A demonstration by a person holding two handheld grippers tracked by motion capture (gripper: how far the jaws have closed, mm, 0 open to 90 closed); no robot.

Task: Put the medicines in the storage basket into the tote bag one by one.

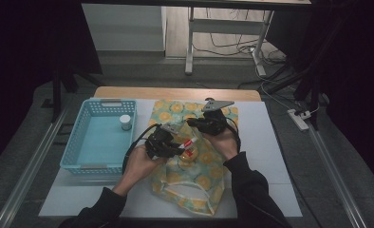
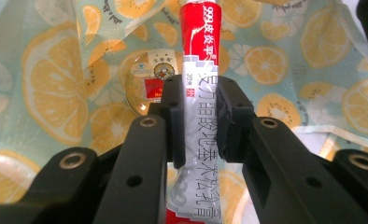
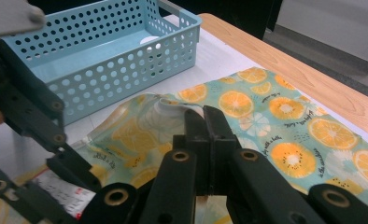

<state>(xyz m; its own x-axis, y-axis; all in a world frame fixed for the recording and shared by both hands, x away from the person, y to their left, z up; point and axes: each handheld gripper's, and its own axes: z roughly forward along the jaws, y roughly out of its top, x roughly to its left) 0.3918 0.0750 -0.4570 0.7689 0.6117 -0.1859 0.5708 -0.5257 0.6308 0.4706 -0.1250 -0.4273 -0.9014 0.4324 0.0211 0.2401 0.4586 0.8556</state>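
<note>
Left gripper [image 2: 201, 123] clamped on a red-and-white tube [image 2: 200, 70] above the orange-print bag [image 1: 194, 166], right gripper [image 3: 205, 140] pinched shut on the bag's edge, likely holding it open, beside a blue basket [image 1: 99, 137].

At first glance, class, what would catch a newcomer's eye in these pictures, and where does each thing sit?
The orange-slice patterned bag spread across the middle of the table draws the eye first. Over it, the left gripper is shut on a red and white tube, while the right gripper is shut on the bag's edge. To the left stands a light blue basket with a small white-capped jar inside.
</note>
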